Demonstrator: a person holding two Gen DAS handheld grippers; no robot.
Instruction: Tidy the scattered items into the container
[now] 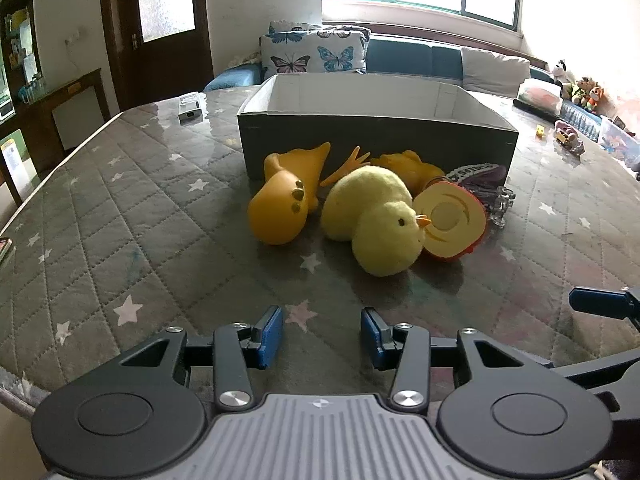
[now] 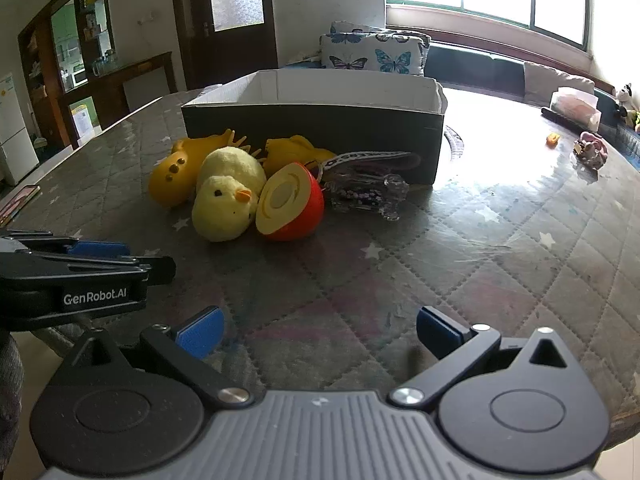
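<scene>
Toys lie heaped on the quilted table (image 1: 120, 208) before both grippers: left gripper (image 1: 322, 334) and right gripper (image 2: 318, 332) hover with jaws apart, empty. Nearest is the plush chick (image 1: 374, 220), touching the halved apple (image 2: 290, 202); behind lie the rubber chicken (image 1: 286, 196) and clear keychain (image 2: 366, 194), against the open box (image 1: 376, 144).

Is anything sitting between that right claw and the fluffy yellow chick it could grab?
Nothing visible. Only bare quilted table lies between the open right gripper and the plush chick. The left gripper sits off to the side.
</scene>
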